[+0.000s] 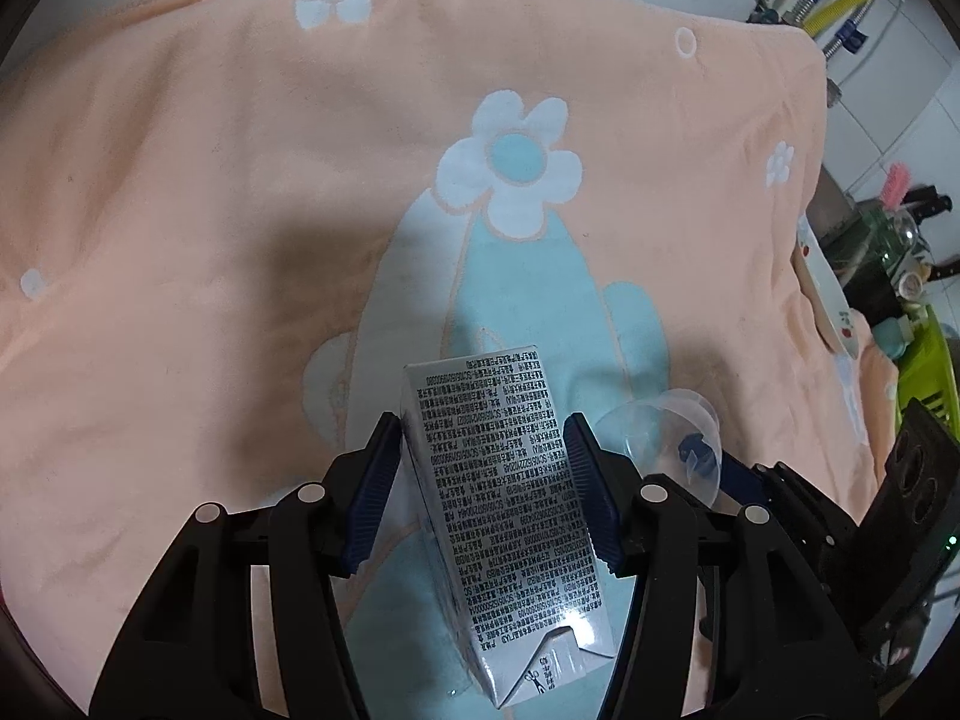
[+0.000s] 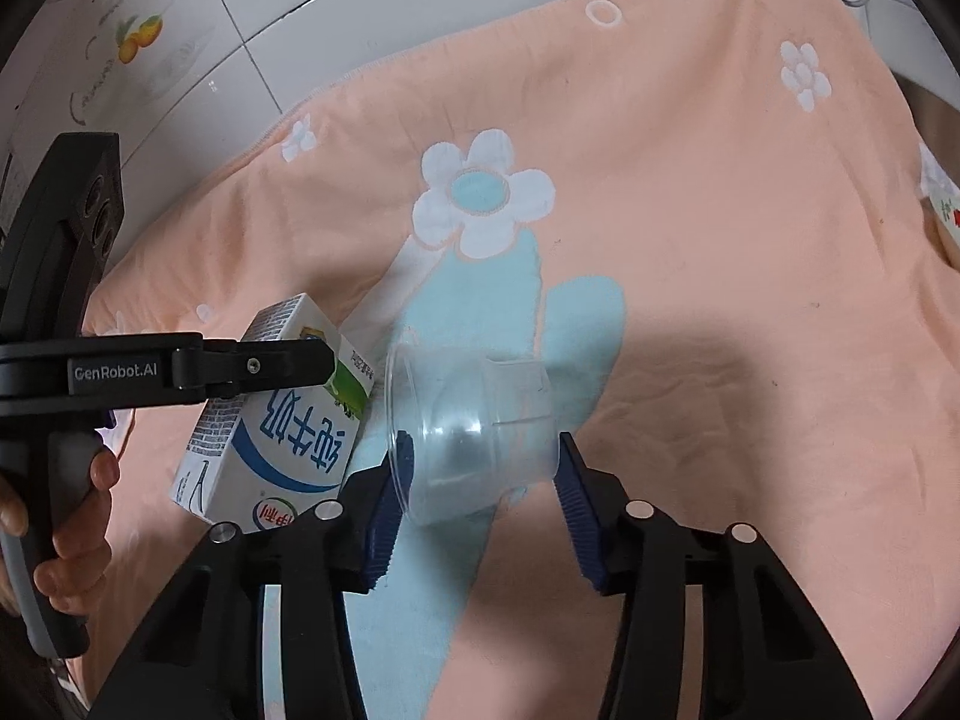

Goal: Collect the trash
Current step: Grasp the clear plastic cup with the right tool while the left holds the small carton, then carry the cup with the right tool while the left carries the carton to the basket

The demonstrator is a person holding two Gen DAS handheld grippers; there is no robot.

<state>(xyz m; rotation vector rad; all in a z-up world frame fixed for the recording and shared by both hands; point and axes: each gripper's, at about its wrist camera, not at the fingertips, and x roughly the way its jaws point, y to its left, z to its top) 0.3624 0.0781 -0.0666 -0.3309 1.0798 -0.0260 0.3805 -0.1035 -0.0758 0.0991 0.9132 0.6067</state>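
Closest to my left camera, the left gripper (image 1: 483, 480) has its two blue-padded fingers (image 1: 375, 492) pressed against the sides of a milk carton (image 1: 510, 516), one pad on each flank, so the carton is clamped between them. The carton's face of small black print is turned up toward the lens, and its folded end with the scissors mark points back at me.

From the right camera, the same milk carton (image 2: 282, 438) shows its blue-lettered front and green corner, with the left gripper's black arm lying across its upper part and a hand (image 2: 72, 516) wrapped around the grey handle at the frame's edge.

Just to the right of the carton, touching or nearly touching its corner, lies a clear plastic cup (image 2: 468, 426) on its side, its wide mouth turned toward the carton. The right gripper (image 2: 480, 492) straddles the cup: the left pad sits against the cup's rim, while the right pad (image 2: 573, 492) stands at the cup's far wall, and I cannot tell whether it presses there. The left camera catches that cup (image 1: 666, 438) only partly, as a clear shape beside the carton with a blue pad seen through it.

Both things sit on the light-blue stem of a big white flower (image 2: 480, 192) woven into a peach towel (image 2: 720, 240) that spreads beyond the carton. Past the towel's far edge, beyond the flower, is a white tiled wall (image 2: 198, 30) bearing orange fruit stickers.
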